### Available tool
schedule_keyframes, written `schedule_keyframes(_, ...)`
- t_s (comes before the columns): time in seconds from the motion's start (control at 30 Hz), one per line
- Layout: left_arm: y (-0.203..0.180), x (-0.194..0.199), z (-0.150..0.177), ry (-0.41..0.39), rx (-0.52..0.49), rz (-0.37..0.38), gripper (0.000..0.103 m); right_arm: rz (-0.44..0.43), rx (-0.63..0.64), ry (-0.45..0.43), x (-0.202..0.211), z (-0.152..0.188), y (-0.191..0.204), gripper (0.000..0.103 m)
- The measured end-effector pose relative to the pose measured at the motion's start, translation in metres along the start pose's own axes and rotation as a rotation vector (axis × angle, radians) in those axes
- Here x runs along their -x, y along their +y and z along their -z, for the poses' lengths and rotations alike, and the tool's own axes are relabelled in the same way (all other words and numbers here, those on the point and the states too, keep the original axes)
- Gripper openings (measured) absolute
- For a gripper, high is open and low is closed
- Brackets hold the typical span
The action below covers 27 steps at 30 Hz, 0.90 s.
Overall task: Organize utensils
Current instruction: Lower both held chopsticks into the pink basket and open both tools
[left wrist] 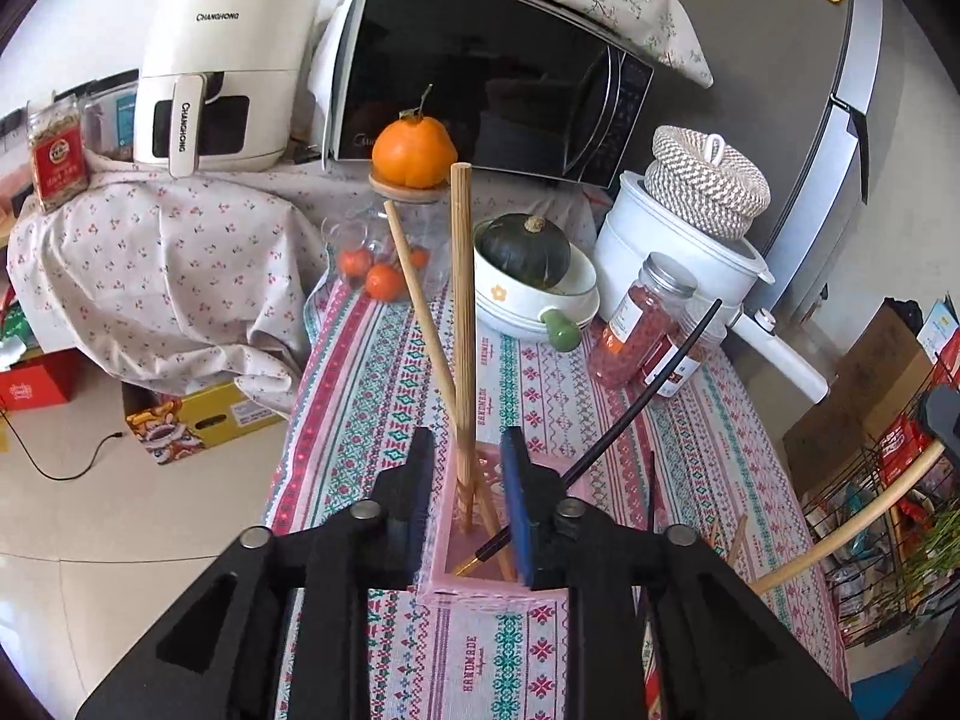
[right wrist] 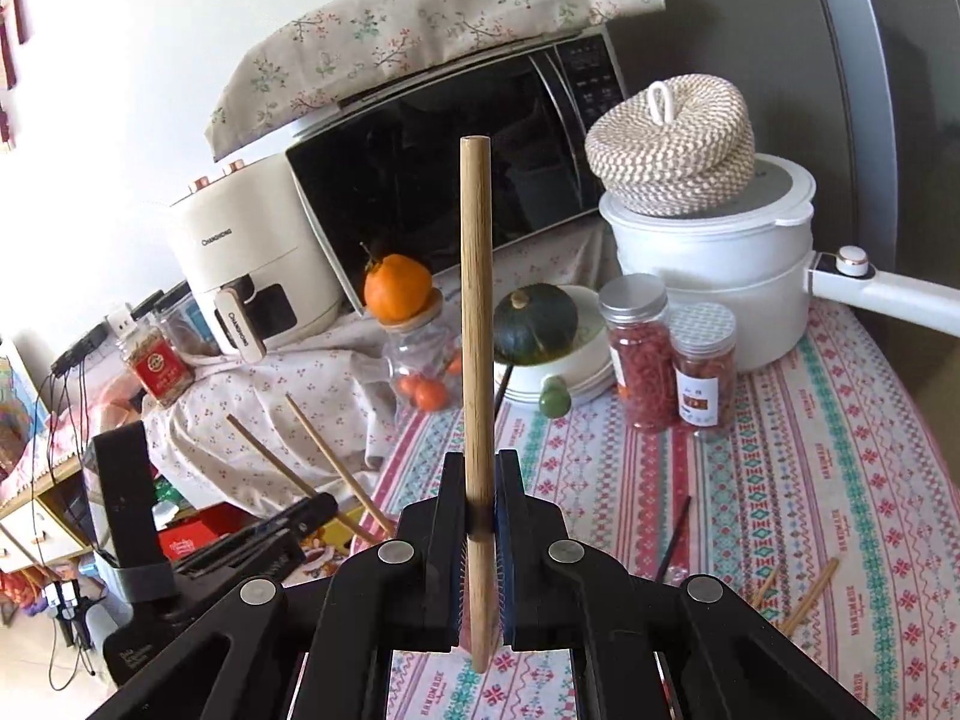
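My left gripper (left wrist: 465, 456) is shut on a pink utensil holder (left wrist: 474, 585) standing on the patterned tablecloth. The holder holds two wooden chopsticks (left wrist: 462, 312) and a black chopstick (left wrist: 636, 405) that leans right. My right gripper (right wrist: 479, 480) is shut on a single wooden chopstick (right wrist: 477, 324) held upright above the table. Loose chopsticks lie on the cloth: a black one (right wrist: 675, 537) and wooden ones (right wrist: 810, 597) to the right of the right gripper. The right gripper's chopstick shows at the left wrist view's right edge (left wrist: 852, 525).
A bowl with a dark green squash (left wrist: 525, 249), two jars of red contents (left wrist: 645, 321), a white pot with a woven lid (left wrist: 678, 240), a glass jar topped by an orange (left wrist: 414, 150), a microwave (left wrist: 480, 72) and an air fryer (left wrist: 222, 60) stand behind. A wire rack (left wrist: 888, 516) stands right.
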<state>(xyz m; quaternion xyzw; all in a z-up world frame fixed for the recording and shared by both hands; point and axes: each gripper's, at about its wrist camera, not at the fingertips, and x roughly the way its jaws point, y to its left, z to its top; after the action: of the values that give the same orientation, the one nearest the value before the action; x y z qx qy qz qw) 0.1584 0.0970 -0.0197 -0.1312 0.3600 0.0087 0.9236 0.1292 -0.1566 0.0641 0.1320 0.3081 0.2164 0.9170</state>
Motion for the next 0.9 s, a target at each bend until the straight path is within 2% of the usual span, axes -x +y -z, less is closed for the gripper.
schedule_keyframes(0.03,0.001,0.003,0.002,0.003,0.003,-0.005,0.054,-0.006,-0.005,-0.007,-0.001,-0.001,0.002,0.006)
schedule_keyframes(0.07,0.003,0.007,0.004,0.002,0.009,-0.007,0.069,-0.012,-0.01,-0.012,-0.002,-0.001,0.004,0.006)
schedule_keyframes(0.1,0.005,0.012,0.005,0.002,0.015,-0.008,0.077,-0.019,-0.016,-0.016,-0.003,-0.002,0.005,0.006)
schedule_keyframes(0.3,0.021,0.026,0.015,0.057,-0.01,-0.059,0.095,-0.046,-0.024,-0.027,-0.02,-0.002,0.019,0.006)
schedule_keyframes(0.47,0.032,0.03,0.025,0.102,-0.041,-0.098,0.103,-0.058,-0.034,-0.041,-0.034,-0.001,0.028,0.006)
schedule_keyframes(0.7,0.036,0.034,0.038,0.15,-0.104,-0.119,0.103,-0.023,-0.029,-0.067,-0.056,0.002,0.032,0.006)
schedule_keyframes(0.9,0.034,0.038,0.043,0.153,-0.153,-0.117,0.103,0.011,-0.021,-0.008,-0.082,0.011,0.03,0.006)
